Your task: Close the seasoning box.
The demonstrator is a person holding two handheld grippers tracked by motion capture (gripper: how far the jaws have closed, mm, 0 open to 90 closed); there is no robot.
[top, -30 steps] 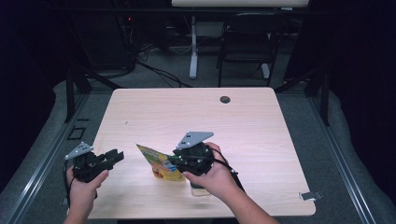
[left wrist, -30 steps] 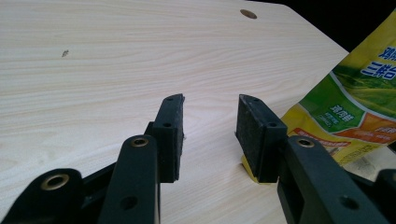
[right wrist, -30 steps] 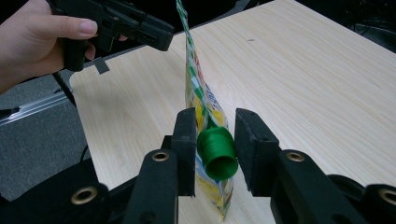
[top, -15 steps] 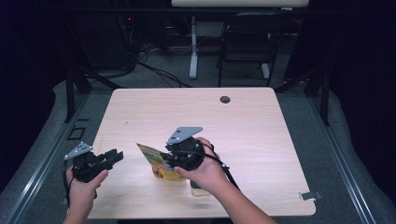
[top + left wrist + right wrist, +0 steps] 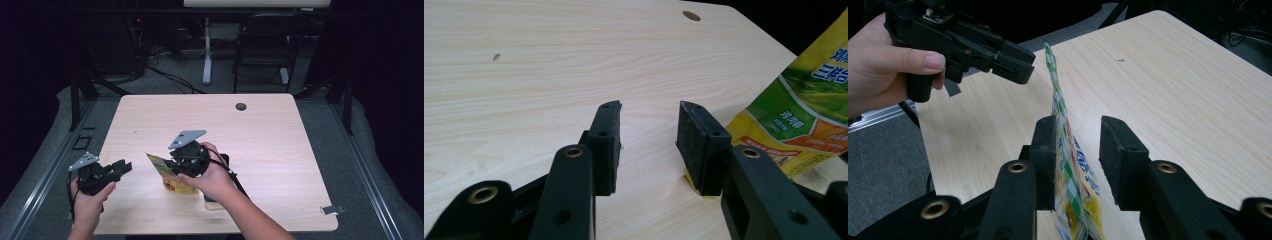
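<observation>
Right gripper: my jaws gape astride the yellow pouch, one pad touching | left gripper: jaws apart over bare bench | high view: pouch stands upright.

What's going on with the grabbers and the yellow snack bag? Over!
Left gripper open, holding nothing, beside the bag. Right gripper open, yellow snack bag upright between its fingers, right one apart from it. Nothing in the way on the table.

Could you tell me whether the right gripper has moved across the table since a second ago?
Yes. In the high view the right gripper has shifted left, away from the table's round hole and toward the left gripper, with the yellow pouch between its jaws.
</observation>
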